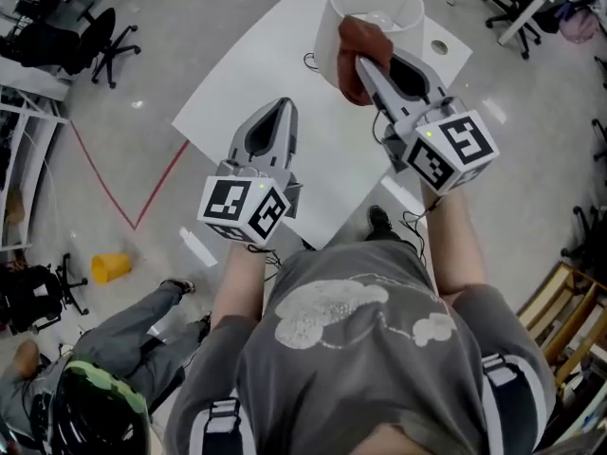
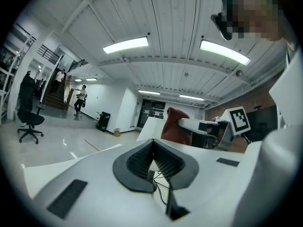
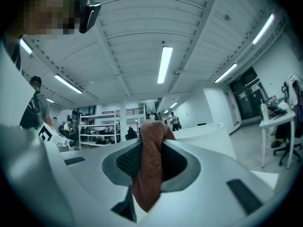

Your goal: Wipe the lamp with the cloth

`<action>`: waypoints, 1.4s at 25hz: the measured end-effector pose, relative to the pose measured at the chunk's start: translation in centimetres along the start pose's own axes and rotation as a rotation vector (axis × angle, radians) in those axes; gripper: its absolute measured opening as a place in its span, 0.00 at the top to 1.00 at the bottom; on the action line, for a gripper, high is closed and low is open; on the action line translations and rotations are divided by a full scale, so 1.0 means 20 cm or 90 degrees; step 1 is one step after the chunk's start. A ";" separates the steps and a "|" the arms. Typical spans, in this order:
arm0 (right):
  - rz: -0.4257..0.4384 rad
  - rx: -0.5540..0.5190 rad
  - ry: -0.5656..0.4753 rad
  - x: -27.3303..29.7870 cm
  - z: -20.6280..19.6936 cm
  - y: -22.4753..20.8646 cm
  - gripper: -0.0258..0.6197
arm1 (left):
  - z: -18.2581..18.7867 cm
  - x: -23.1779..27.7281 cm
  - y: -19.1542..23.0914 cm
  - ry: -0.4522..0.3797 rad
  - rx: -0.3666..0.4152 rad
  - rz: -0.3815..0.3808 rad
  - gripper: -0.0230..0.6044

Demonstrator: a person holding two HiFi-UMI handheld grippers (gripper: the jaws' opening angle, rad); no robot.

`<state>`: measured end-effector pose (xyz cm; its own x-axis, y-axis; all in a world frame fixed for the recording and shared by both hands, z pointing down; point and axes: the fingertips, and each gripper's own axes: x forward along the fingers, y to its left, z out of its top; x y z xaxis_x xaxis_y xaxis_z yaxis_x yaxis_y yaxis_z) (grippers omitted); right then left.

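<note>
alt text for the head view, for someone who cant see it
From above, the right gripper holds a rust-brown cloth at the side of a white lamp on a white table. The left gripper hovers nearer the person, jaws shut, empty.

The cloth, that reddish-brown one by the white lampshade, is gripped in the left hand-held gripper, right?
Not the left. The cloth is clamped between the jaws of the right hand-held gripper, as the right gripper view shows. The left hand-held gripper is shut with nothing in it. The rest stands: the cloth is reddish-brown and by the white lampshade.
</note>
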<state>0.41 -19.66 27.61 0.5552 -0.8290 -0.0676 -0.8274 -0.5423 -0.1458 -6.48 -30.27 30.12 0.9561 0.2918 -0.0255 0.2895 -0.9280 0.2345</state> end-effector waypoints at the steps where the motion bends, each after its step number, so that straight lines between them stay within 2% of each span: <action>1: -0.018 0.004 0.009 0.02 -0.03 0.00 0.82 | 0.00 -0.02 0.02 0.002 -0.004 -0.012 0.95; 6: -0.097 0.034 0.042 0.07 -0.20 0.02 0.82 | -0.03 -0.11 0.10 0.028 -0.013 -0.069 0.95; 11: -0.151 0.053 0.089 0.07 -0.40 0.03 0.82 | -0.08 -0.18 0.14 0.055 -0.030 -0.093 0.95; 18: -0.176 0.088 0.150 0.00 -0.65 0.01 0.82 | -0.21 -0.15 0.14 0.085 -0.058 -0.103 0.95; 21: -0.160 0.102 0.158 0.02 -0.69 0.05 0.82 | -0.25 -0.11 0.13 0.095 -0.073 -0.086 0.95; 24: -0.122 0.100 0.163 0.03 -0.69 0.11 0.82 | -0.26 -0.08 0.11 0.101 -0.082 -0.069 0.95; 29: -0.076 0.083 0.123 0.09 -0.52 0.17 0.82 | -0.16 -0.02 0.13 0.083 -0.050 -0.035 0.95; 35: -0.085 0.093 0.051 0.21 -0.28 0.17 0.82 | 0.02 0.06 0.23 0.042 -0.019 -0.040 0.95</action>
<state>-0.51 -25.73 32.37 0.6460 -0.7623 0.0391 -0.7228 -0.6274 -0.2896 -3.92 -34.25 30.72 0.9308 0.3649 0.0232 0.3465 -0.9005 0.2629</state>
